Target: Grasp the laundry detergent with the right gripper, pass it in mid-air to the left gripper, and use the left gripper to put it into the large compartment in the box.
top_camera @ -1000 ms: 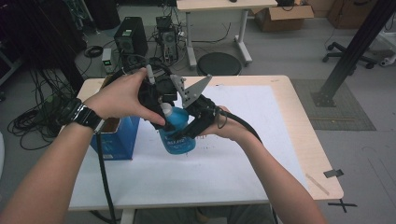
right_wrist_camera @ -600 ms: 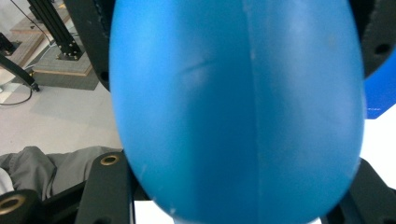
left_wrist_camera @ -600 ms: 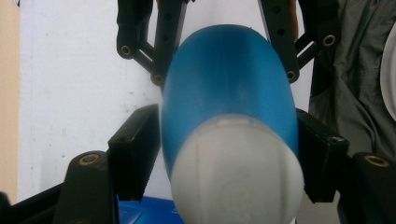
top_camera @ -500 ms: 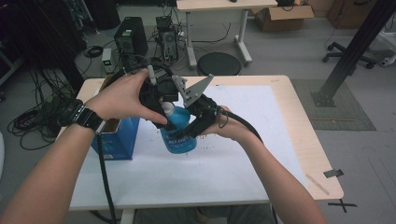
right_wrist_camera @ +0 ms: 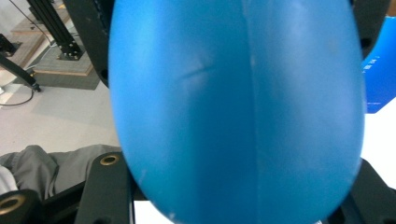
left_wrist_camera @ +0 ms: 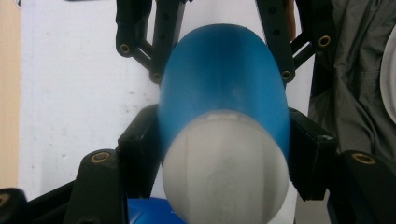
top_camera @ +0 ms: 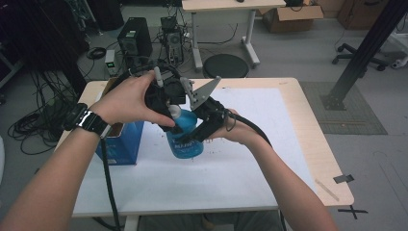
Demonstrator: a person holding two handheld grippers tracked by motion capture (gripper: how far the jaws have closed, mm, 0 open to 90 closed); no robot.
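blue plastic bottle (top_camera: 186,139) with a white cap (top_camera: 174,112) is held above the middle of the white worktop (top_camera: 269,159), caught between two hand-held tools. in the left gripper view the bottle (left_wrist_camera: 224,93) runs away from the camera, cap (left_wrist_camera: 226,172) nearest the lens, with a black jaw pressed against each side just behind the cap. the left tool (top_camera: 169,115), whose jaws have just been closing, is clenched on the bottle at its top end, gripped from above by the person's left hand (top_camera: 127,98), which wears a dark wristwatch (top_camera: 86,120). the right tool (top_camera: 195,137) is clamped on the bottle's body, approaching from the right; in the right gripper view the blue wall of the bottle (right_wrist_camera: 238,112) sits hard against the lens between the black jaws. just to the left of the bottle, a blue box (top_camera: 120,144) stands on the worktop near its left edge. beyond the worktop, a round black stool (top_camera: 226,65) and computer cases (top_camera: 130,41) stand on the grey floor.
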